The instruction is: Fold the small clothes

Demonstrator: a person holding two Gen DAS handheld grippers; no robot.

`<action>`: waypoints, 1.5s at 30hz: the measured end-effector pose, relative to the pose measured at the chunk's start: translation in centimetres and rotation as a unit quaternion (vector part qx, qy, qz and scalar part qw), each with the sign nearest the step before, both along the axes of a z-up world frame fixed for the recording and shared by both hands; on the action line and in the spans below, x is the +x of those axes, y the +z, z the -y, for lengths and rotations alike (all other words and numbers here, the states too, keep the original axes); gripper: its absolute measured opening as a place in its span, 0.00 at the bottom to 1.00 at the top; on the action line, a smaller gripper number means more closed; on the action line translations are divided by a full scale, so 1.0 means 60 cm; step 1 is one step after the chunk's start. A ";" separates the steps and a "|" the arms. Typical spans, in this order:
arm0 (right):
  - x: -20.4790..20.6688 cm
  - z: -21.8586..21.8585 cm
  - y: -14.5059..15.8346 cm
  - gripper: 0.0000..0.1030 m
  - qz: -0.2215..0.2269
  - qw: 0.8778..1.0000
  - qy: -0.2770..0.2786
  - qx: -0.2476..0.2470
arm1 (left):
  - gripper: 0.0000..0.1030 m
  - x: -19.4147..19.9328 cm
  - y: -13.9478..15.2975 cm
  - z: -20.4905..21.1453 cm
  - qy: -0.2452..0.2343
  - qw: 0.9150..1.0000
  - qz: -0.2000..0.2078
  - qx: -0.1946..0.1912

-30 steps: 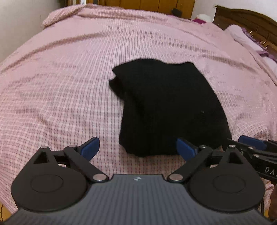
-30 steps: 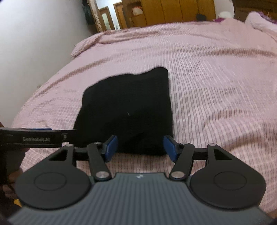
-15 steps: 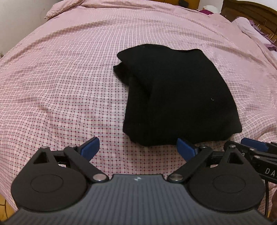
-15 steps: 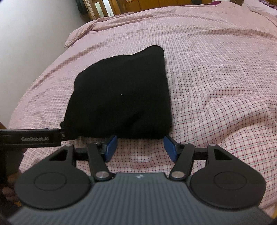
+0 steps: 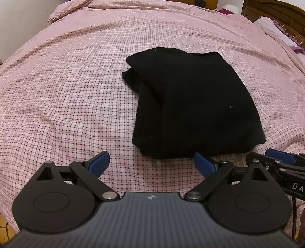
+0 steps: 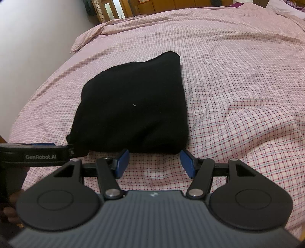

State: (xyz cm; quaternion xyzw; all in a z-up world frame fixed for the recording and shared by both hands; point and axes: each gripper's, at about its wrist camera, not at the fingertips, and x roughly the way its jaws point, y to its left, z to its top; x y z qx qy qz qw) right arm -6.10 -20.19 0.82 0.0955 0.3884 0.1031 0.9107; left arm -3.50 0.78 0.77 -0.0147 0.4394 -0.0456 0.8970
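A black garment [image 5: 192, 106] lies folded into a thick, roughly square bundle on the bed [image 5: 66, 95], close to its near edge and resting on the pink checked cover. From the left wrist view the bundle's left side shows stacked layers, with a lower fold sticking out at the far left corner; from the right wrist view it reads as one smooth block with a rounded far corner and a tiny white fleck on top.

The left claw [image 5: 152, 165] is released, its blue pads spread wide, empty, hovering just short of the garment's near edge; the right-hand pad [image 5: 203, 165] sits just beside the cloth's hem, though I cannot tell whether it touches. The right claw [image 6: 153, 162] is also released and holds nothing, its jaws less widely parted, both pads right at the bundle's near edge.

Each camera catches the other tool: the right claw's blue tip pokes in at the right border of the left view, and the left claw's arm crosses the left border of the right view. Only the right view shows wooden doors [image 6: 106, 9] beyond the bed's far corner; the left view shows a dark wooden headboard [image 5: 274, 13].
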 end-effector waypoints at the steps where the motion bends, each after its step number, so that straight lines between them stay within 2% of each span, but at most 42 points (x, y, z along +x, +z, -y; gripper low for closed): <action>1: 0.000 0.000 0.000 0.60 0.000 1.000 0.000 0.000 | 0.95 0.000 0.000 0.000 0.000 1.000 0.000 0.000; 45: -0.005 -0.005 0.003 0.60 0.002 1.000 0.001 -0.001 | 0.95 -0.003 0.000 0.002 -0.001 1.000 -0.002 -0.003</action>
